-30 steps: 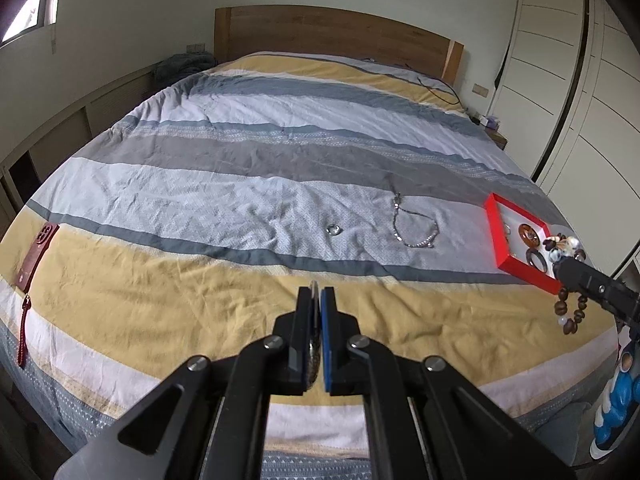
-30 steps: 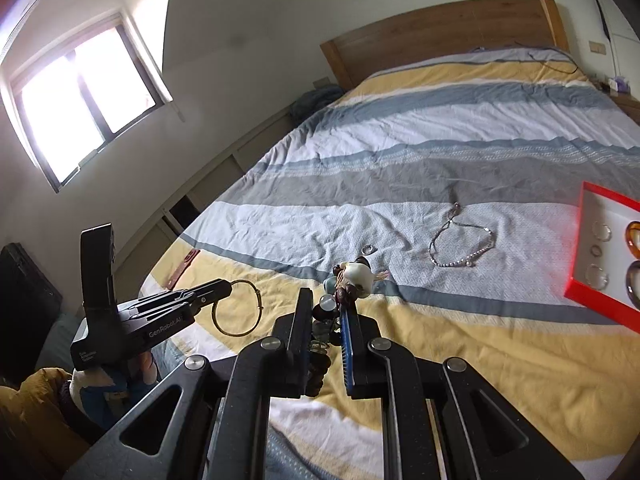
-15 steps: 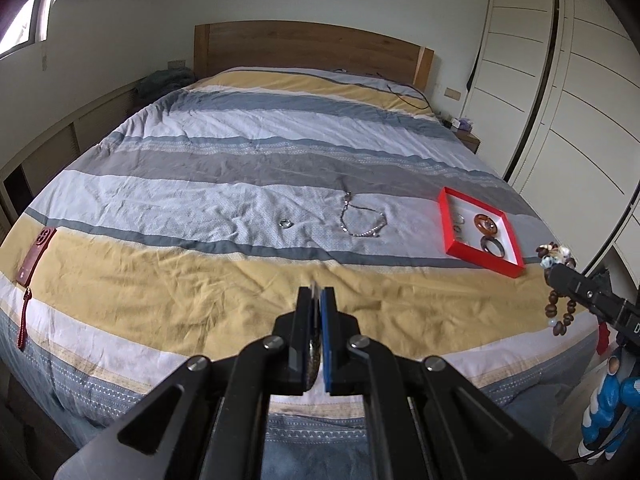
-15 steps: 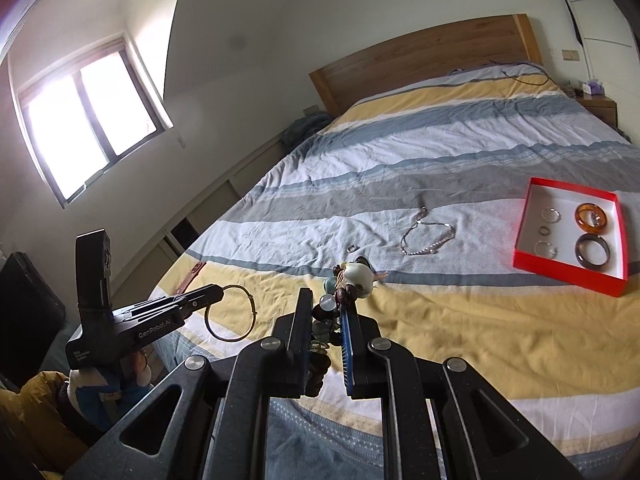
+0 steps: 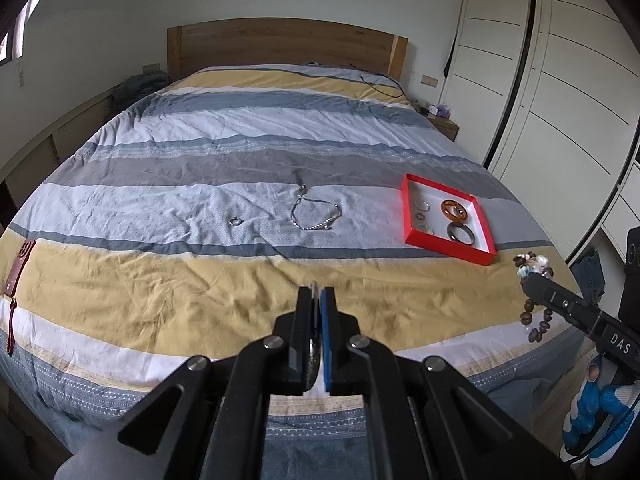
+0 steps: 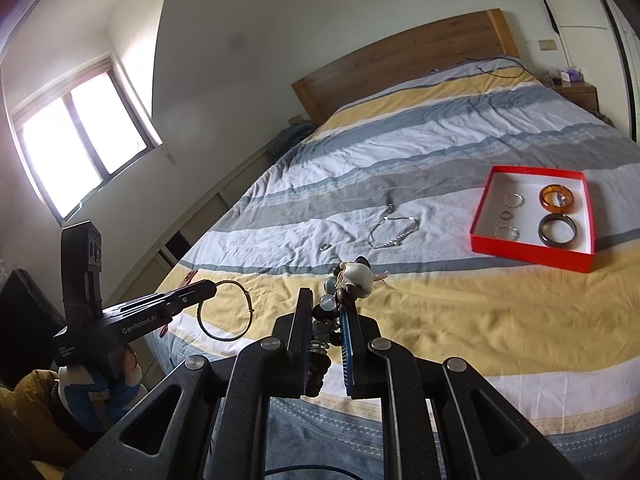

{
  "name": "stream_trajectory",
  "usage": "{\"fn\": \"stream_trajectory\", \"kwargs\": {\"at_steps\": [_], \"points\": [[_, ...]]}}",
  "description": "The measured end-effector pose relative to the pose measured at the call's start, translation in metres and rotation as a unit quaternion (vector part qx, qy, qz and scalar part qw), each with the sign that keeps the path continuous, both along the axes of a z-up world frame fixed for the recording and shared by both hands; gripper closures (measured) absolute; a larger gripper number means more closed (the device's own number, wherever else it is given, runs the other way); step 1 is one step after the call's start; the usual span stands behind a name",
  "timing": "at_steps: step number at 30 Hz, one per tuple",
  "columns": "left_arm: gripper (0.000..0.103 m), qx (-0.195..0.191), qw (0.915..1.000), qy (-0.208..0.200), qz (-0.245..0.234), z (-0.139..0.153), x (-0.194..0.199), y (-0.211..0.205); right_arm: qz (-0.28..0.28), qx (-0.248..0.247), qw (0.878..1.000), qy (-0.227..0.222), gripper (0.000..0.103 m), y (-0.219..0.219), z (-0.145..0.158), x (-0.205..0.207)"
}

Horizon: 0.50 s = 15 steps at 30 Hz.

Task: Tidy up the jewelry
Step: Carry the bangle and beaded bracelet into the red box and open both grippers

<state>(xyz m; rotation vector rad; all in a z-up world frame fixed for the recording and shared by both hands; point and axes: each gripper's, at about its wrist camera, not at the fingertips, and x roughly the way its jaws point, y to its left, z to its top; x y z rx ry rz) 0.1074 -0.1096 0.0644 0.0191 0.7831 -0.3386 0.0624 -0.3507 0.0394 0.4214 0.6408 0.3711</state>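
Observation:
A red tray [image 5: 410,216] [image 6: 528,250] lies on the bed's right side and holds an amber bangle [image 6: 557,199], a dark bangle [image 6: 557,231] and three small rings. A silver chain bracelet [image 5: 314,212] [image 6: 394,230] and a small ring [image 5: 236,221] [image 6: 325,246] lie loose on the bedspread. My left gripper [image 5: 319,296] [image 6: 210,288] is shut on a thin gold bangle [image 6: 226,310] edge-on. My right gripper [image 6: 326,308] [image 5: 534,276] is shut on a beaded bracelet [image 6: 354,278] [image 5: 534,320] that dangles past the bed's foot.
A dark red phone case [image 5: 18,266] with a tassel lies at the bed's left edge. A wooden headboard [image 5: 286,50] stands at the far end, white wardrobes [image 5: 560,92] to the right, a nightstand [image 5: 442,120] beside them. A window [image 6: 80,136] is on the left wall.
Both grippers have pulled back from the bed with their bracelets still held, so the tray and loose jewelry look farther away and more of the room shows.

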Motion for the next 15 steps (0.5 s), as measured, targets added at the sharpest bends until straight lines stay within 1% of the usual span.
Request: {"fn": "stream_trajectory", "kwargs": {"at_steps": [10, 15], "points": [[0.099, 0.008, 0.9991, 0.015, -0.038, -0.007, 0.016, -0.05, -0.03, 0.014, 0.999, 0.021, 0.09, -0.038, -0.022, -0.002], [0.099, 0.004, 0.9976, 0.02, -0.066, -0.01, 0.032, -0.081, -0.051, 0.01, 0.998, 0.028, 0.09, -0.061, -0.026, -0.001]]}}
